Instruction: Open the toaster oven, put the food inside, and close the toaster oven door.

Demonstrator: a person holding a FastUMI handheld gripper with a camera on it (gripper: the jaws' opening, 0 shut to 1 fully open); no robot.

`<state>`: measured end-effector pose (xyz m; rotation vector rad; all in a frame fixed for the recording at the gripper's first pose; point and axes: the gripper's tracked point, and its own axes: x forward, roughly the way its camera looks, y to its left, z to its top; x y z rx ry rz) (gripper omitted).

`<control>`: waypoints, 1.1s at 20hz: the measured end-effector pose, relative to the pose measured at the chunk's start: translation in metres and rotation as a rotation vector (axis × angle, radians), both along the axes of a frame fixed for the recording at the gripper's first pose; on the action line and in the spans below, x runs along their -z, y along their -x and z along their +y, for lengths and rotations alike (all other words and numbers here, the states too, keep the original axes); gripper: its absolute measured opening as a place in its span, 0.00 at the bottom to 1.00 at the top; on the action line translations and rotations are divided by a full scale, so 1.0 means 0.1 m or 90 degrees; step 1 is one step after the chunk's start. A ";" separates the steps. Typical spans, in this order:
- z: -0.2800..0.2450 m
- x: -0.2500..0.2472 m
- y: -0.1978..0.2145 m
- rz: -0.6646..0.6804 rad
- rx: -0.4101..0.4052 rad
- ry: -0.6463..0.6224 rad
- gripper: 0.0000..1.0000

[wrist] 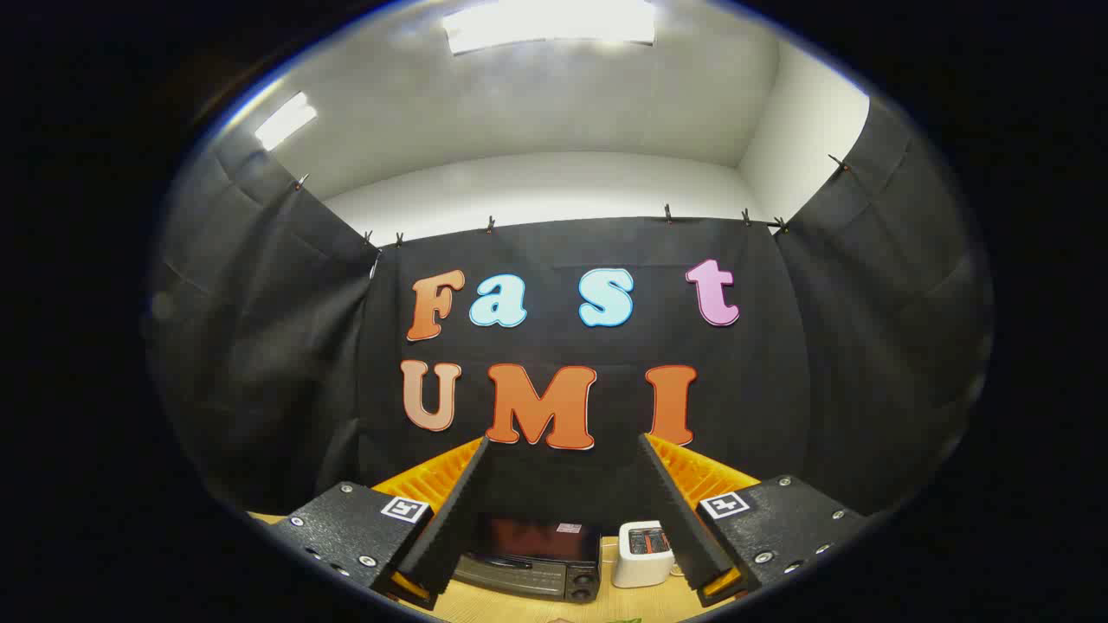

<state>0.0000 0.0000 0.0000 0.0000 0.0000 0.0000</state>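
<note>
Gripper (563,450) spread wide, holding nothing, raised well clear of table (485,606). Oven (532,558) between fingers, beyond them, door seems closed. White toaster (644,554) just beside it. Judged: nothing done yet; opening, loading, closing all left. Food not clearly identifiable.

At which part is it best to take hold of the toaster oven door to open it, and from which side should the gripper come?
Probably the dark bar-like handle across the front of the toaster oven, approached from the front and above. The door looks closed. The gripper is open, fingers wide apart and raised, with the oven lower down between them, beside a white toaster. Handle detail is too small to confirm.
</note>
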 end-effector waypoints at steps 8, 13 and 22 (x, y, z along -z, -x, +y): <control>-0.06 0.03 0.02 0.009 0.011 -0.006 0.98; -0.14 0.05 0.01 0.009 0.025 -0.017 0.98; -0.08 0.20 -0.06 0.022 0.013 -0.020 0.98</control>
